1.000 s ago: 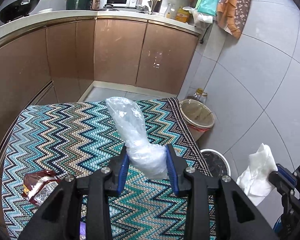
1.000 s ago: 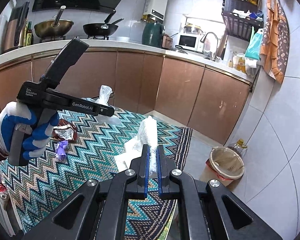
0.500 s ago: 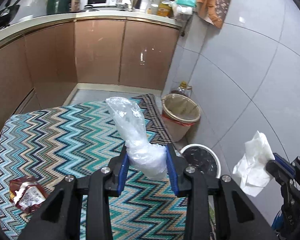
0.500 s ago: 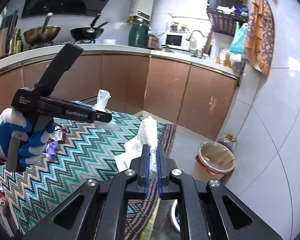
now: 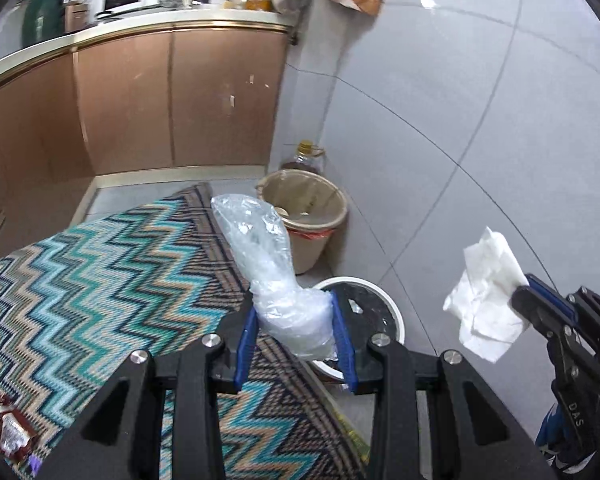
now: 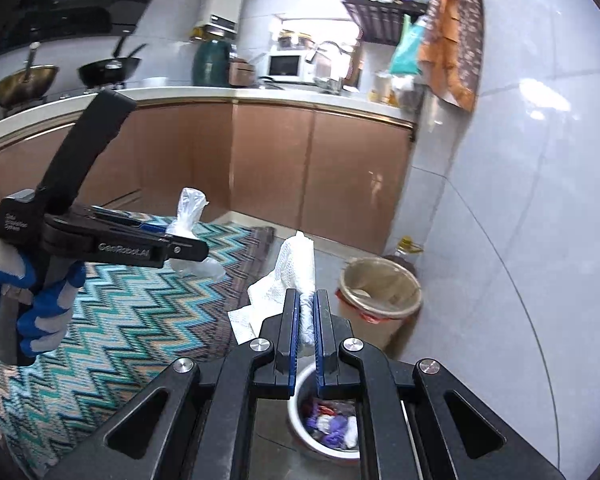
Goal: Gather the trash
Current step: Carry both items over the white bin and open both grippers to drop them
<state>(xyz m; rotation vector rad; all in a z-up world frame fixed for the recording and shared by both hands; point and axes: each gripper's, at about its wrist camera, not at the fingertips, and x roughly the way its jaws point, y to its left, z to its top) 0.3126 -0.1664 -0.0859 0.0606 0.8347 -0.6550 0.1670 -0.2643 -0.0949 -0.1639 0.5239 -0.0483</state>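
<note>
- Above the white bin (image 6: 324, 424) by the tiled wall, a crumpled white tissue (image 6: 296, 268) is clenched between the pads of the right claw (image 6: 307, 320).
- A clear plastic bag (image 5: 276, 276) is gripped by the left claw (image 5: 294, 344), over the zigzag rug (image 5: 100, 280) edge.
- A brown wrapper (image 5: 6, 432) is left lying on the rug.

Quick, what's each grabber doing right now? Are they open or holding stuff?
Left gripper: fingers closed on a crumpled clear plastic bag.
Right gripper: fingers shut tight on a white paper towel.
</note>
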